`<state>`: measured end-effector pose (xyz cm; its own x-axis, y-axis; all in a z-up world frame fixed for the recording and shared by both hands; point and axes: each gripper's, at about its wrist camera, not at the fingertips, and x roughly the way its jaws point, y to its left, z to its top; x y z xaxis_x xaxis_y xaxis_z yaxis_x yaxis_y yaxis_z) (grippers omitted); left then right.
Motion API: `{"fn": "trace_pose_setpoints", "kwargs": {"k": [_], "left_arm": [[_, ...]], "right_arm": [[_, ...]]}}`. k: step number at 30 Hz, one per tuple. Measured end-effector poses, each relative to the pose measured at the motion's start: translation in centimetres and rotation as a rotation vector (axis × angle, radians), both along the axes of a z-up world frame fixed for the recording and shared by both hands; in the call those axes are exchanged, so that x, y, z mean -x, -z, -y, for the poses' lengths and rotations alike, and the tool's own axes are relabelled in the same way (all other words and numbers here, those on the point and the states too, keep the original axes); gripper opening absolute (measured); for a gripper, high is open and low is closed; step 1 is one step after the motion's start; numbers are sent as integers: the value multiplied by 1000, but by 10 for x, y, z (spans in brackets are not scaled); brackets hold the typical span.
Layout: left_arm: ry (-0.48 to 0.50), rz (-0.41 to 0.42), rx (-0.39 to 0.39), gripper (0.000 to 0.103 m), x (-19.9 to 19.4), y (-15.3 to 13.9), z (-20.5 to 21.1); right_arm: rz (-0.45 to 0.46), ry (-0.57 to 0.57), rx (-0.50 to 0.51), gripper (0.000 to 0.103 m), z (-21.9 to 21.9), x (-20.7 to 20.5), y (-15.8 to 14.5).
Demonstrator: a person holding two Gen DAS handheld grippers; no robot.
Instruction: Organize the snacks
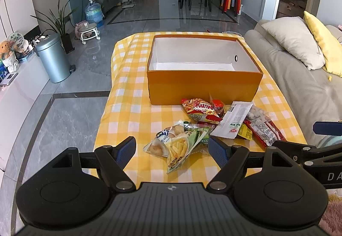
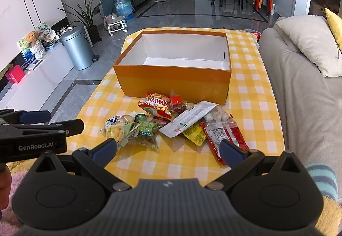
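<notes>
Hovering spread and empty, the left claw [image 1: 172,148] and right claw [image 2: 168,149] face the snack packets [image 2: 171,122] — heaped on the checked surface [image 1: 132,107] just before the empty orange box [image 1: 203,86], probably their destination.

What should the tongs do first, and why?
Probably lower the left tongs onto the potato-snack bag. They are open, empty and framing that bag, the nearest of the pile, and the orange box beyond it has nothing inside.
</notes>
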<state>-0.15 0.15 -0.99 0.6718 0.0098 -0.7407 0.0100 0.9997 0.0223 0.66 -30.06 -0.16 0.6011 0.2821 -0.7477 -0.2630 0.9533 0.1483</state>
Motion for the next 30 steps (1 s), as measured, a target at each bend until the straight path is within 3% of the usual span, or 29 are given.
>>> {"fn": "trace_pose_setpoints", "kwargs": {"k": [30], "left_arm": [[-2,-4,1,90,2,4,-1]], "right_arm": [[-15,16,0,99,1,-1,2]]}}
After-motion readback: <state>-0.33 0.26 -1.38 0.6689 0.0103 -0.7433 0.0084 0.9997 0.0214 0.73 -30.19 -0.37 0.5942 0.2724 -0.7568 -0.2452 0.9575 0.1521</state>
